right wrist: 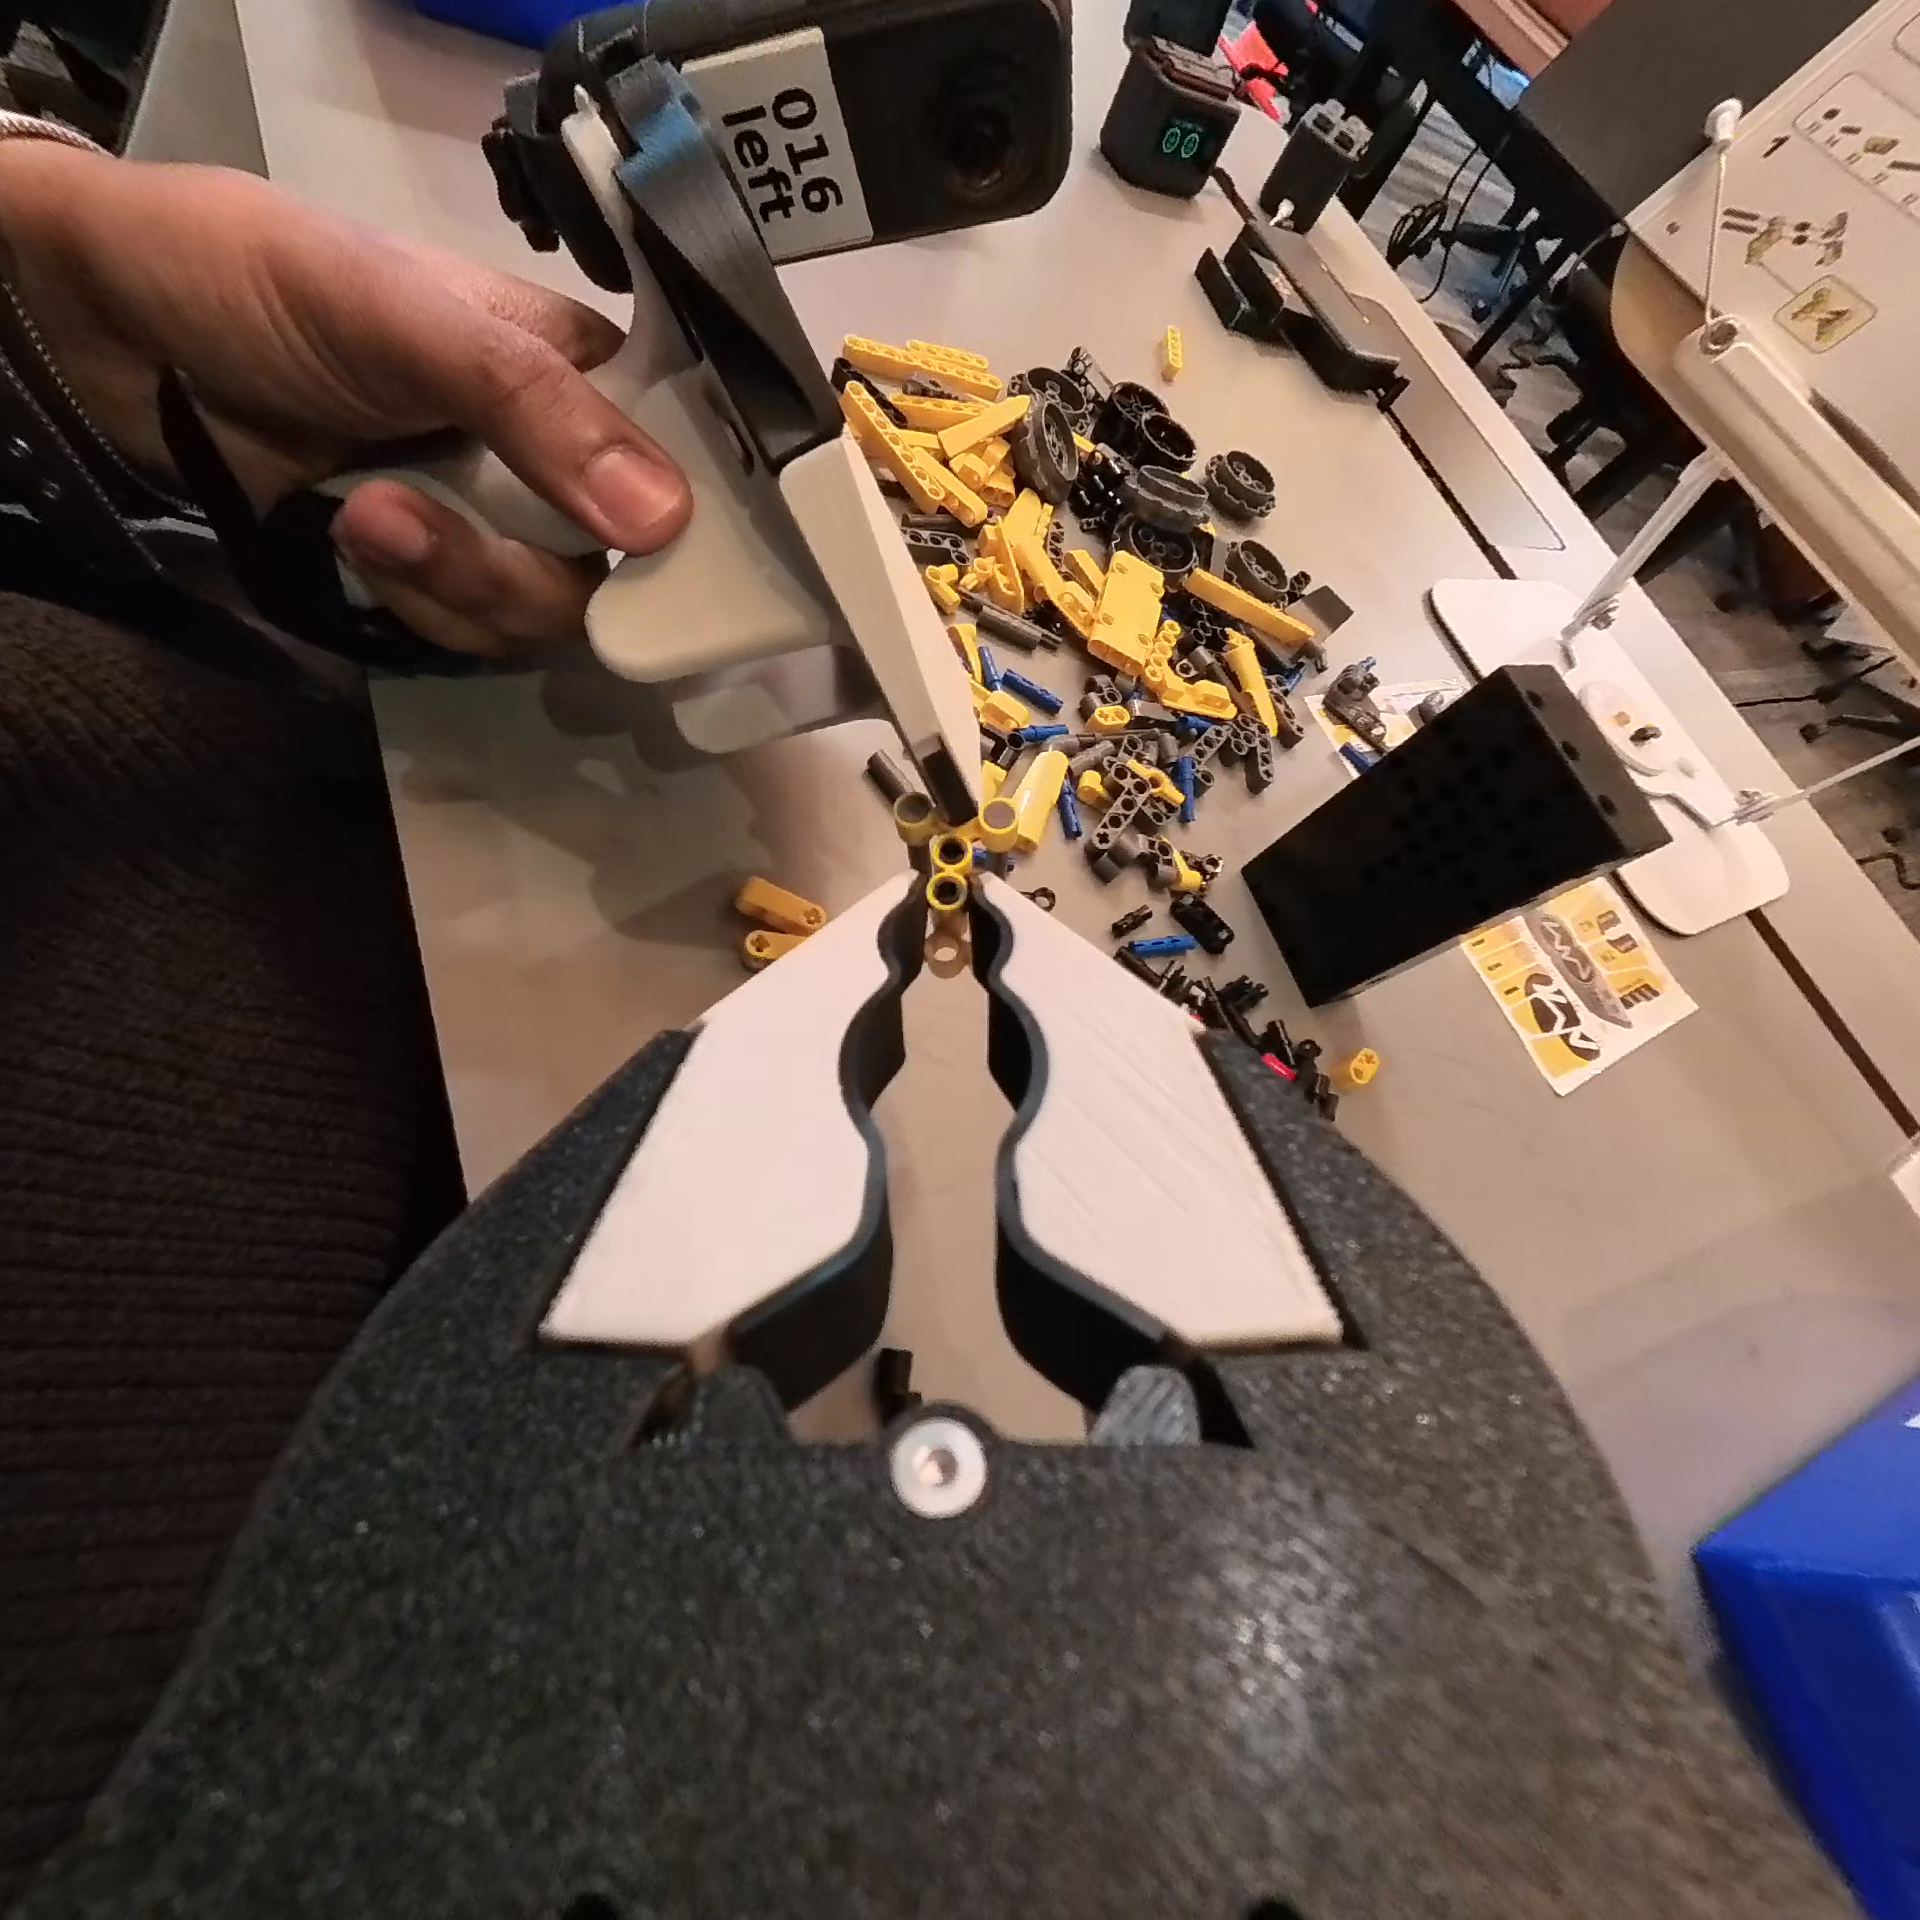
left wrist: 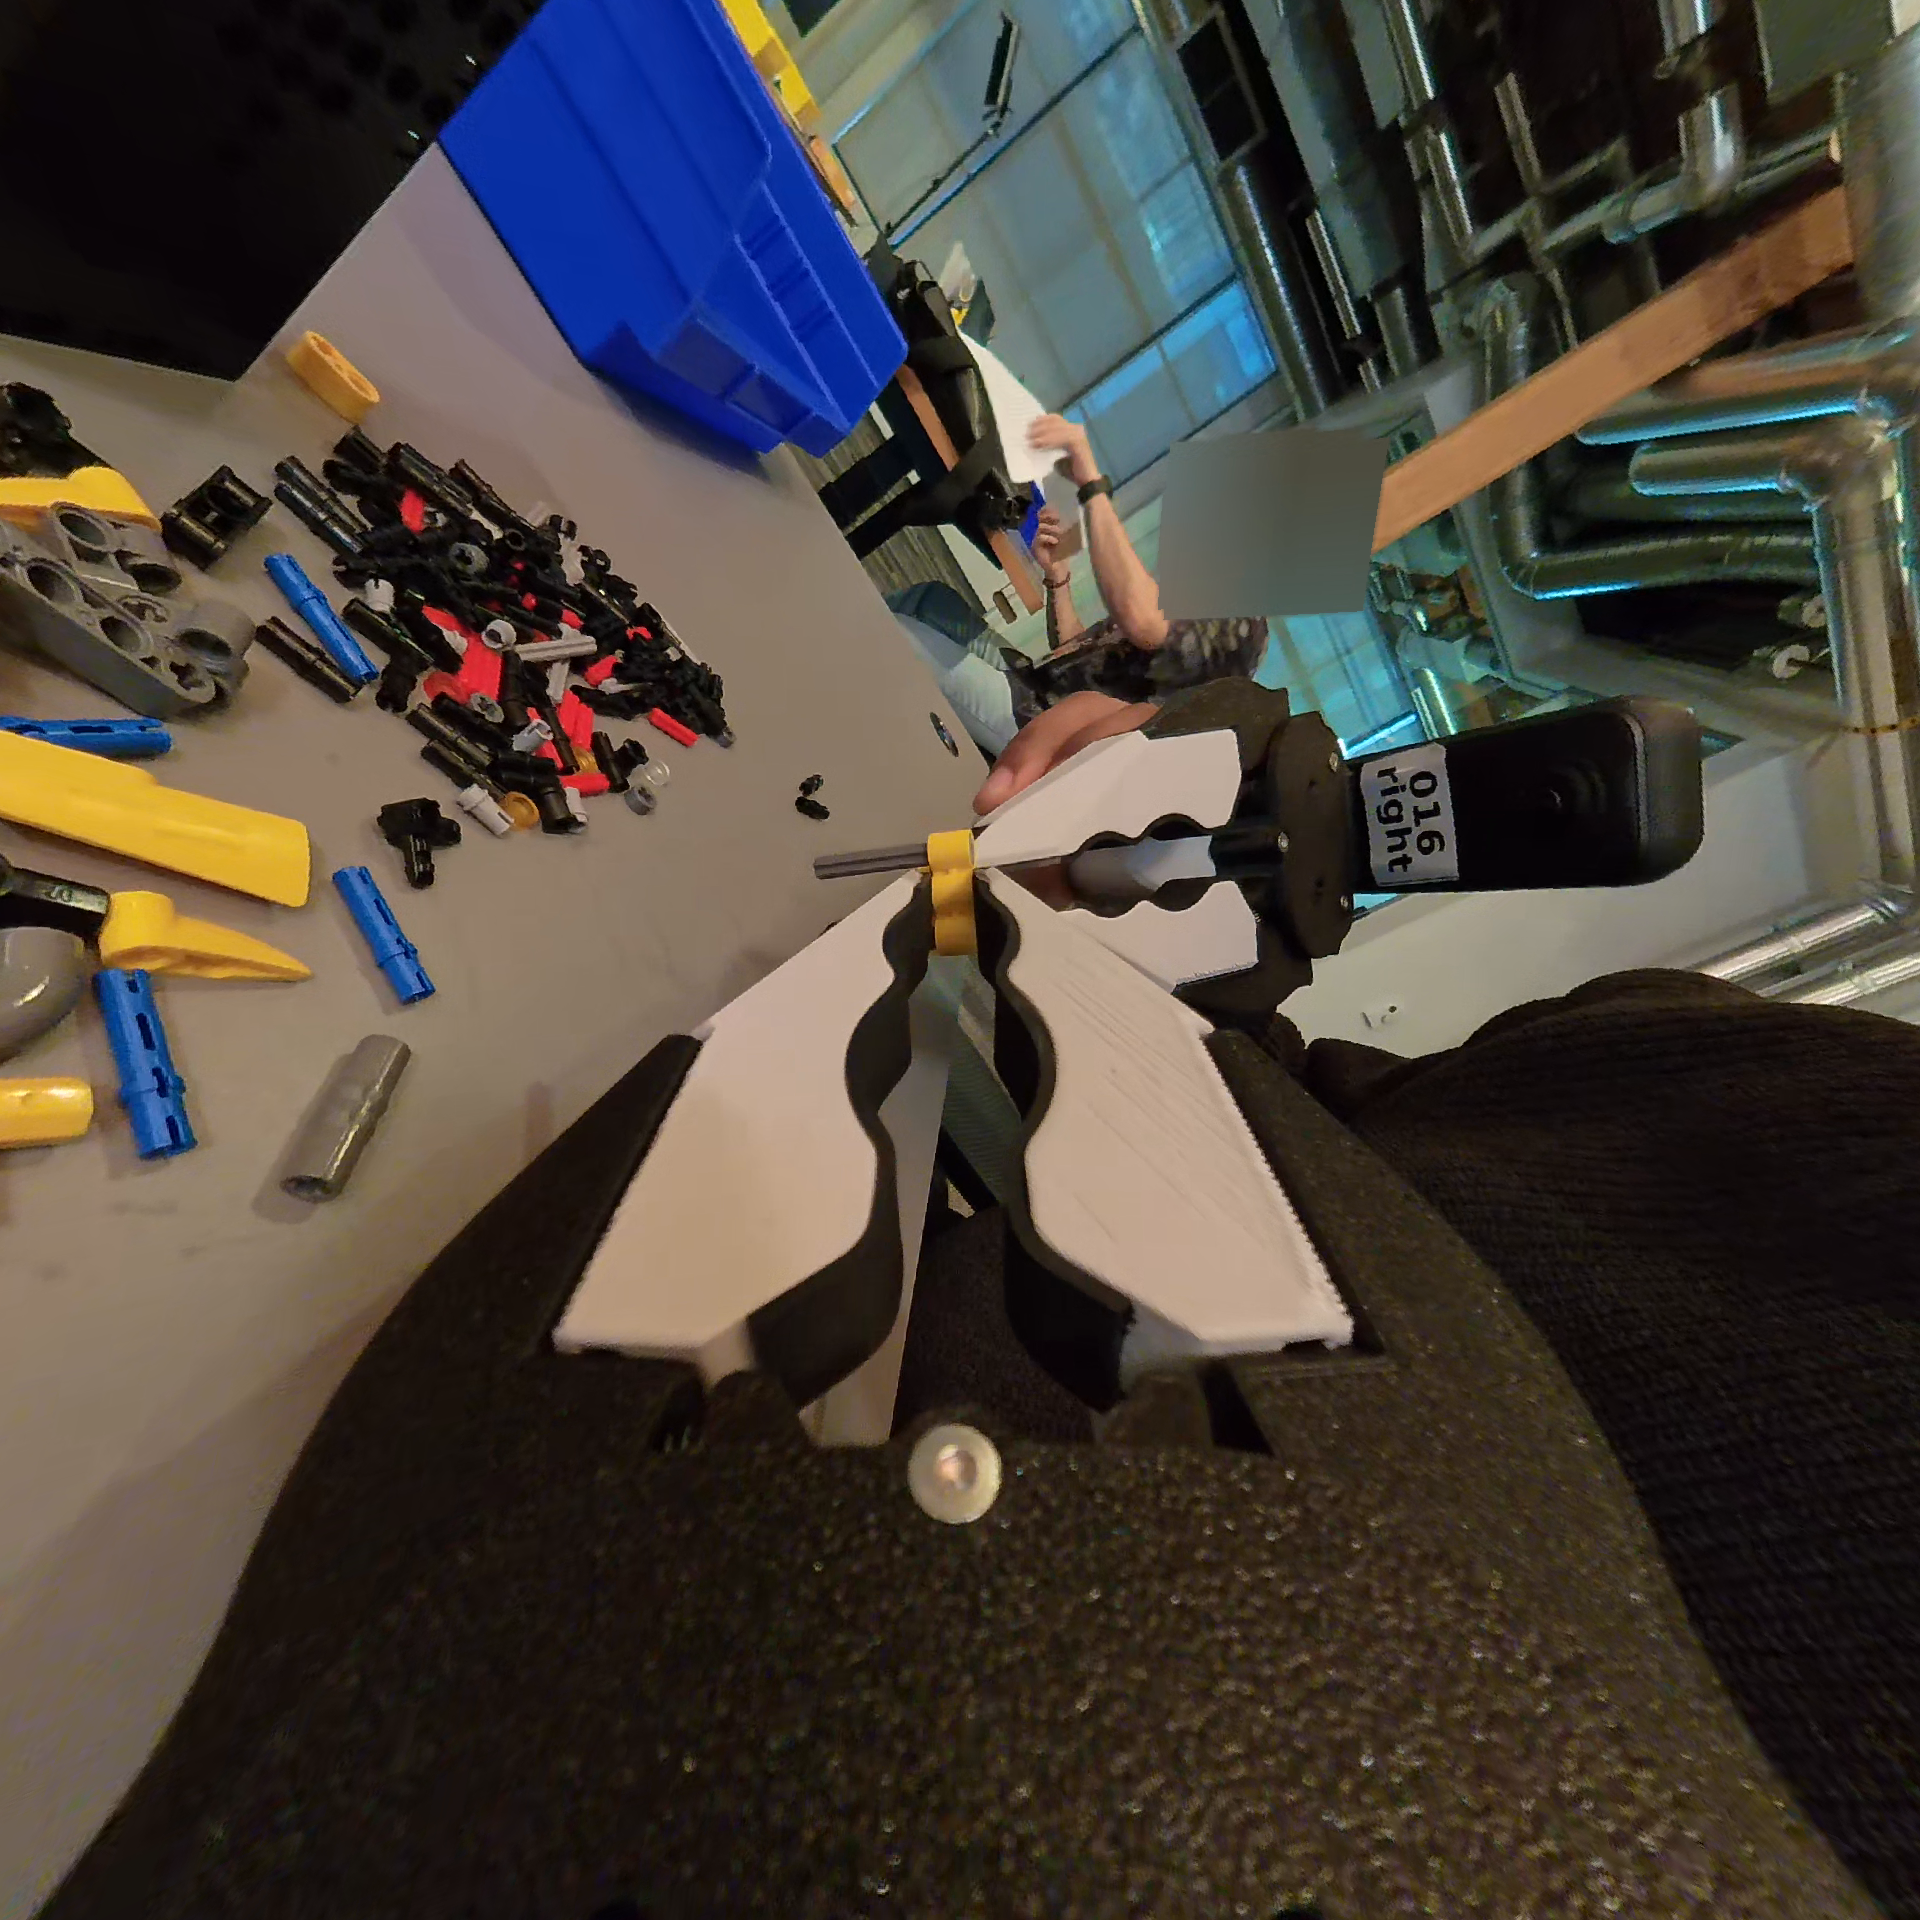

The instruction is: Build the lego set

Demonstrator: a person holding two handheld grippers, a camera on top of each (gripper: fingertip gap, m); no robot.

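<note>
A small yellow plastic connector with round holes point(left wrist: 951, 899) is pinched between the tips of the left gripper point(left wrist: 951, 914), whose white fingers with black wavy pads are drawn in narrow around it. A thin dark grey axle rod point(left wrist: 868, 864) is passed through the connector's upper hole and is gripped at its far end by the right gripper point(left wrist: 1013, 857), closed tight on it; the two tools meet nearly at right angles (an arrangement that, it may be judged, keeps the hole steady while the rod is lined up with it). In the right wrist view the same connector point(right wrist: 948, 868) is seen end-on just beyond the right gripper's point(right wrist: 948, 906) tips, with the left gripper's point(right wrist: 951, 795) finger coming down on it from above, and the rod itself cannot be made out there. The pair is held in the air above the near edge of the grey table point(left wrist: 623, 935).

Farther out, a heap of black, red and grey pins point(left wrist: 520, 644) and several blue pins point(left wrist: 382, 933) are spread on the table, with a blue plastic bin point(left wrist: 665, 218) behind them. A pile of yellow beams and dark wheels point(right wrist: 1122, 561), a black perforated block point(right wrist: 1455, 831) and a printed sticker sheet point(right wrist: 1569, 987) are seen beyond.
</note>
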